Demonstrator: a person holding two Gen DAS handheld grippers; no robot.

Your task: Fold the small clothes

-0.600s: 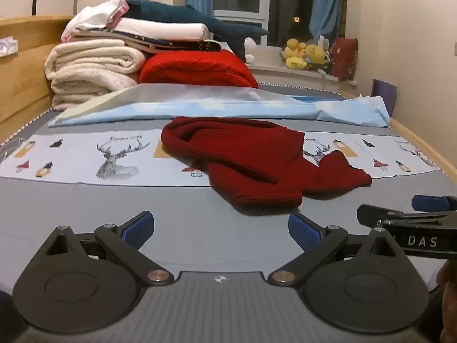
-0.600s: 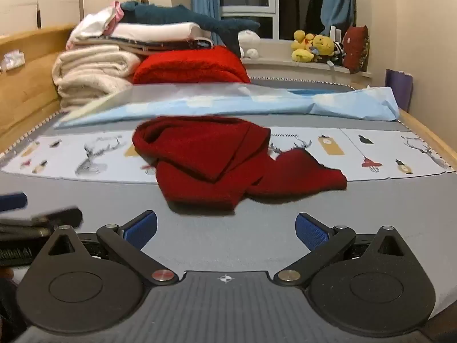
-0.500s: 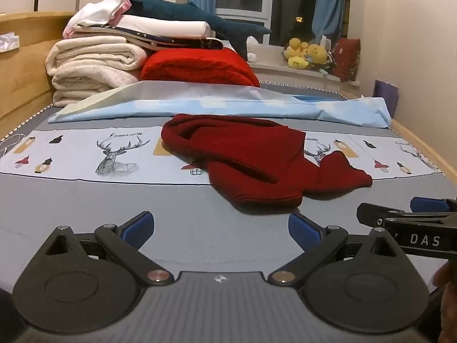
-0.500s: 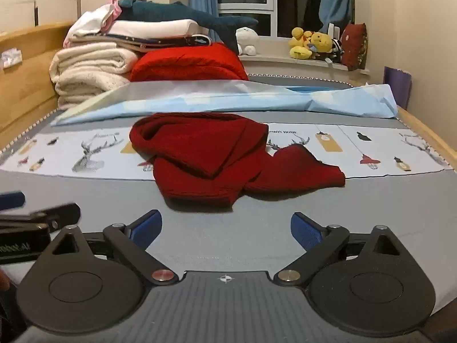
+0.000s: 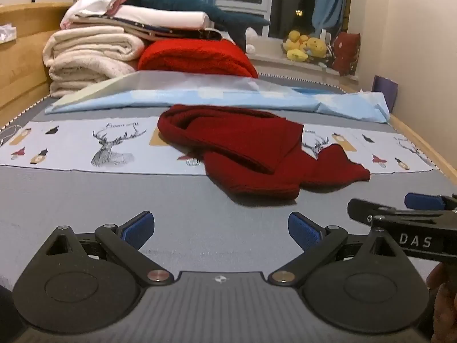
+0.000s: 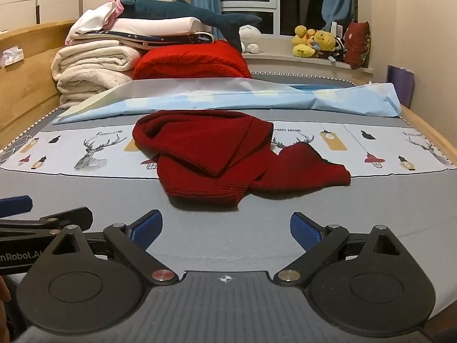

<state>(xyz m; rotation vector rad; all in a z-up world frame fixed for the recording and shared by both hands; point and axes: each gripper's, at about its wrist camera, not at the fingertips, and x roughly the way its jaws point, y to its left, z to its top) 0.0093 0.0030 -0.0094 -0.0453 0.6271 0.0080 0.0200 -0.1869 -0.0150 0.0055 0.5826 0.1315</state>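
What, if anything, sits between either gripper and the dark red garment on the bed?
Nothing visible. Only bare grey bed surface lies between the open right gripper and the dark red garment; the same holds for the open left gripper in its own view. The folded stacks sit behind the garment, out of the path.

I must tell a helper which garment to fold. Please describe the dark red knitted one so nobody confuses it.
On the grey bed, find the pale printed strip with deer drawings. The dark red knitted garment lies crumpled across it, loose and flat. The brighter red blanket is folded thick, by the far stack.
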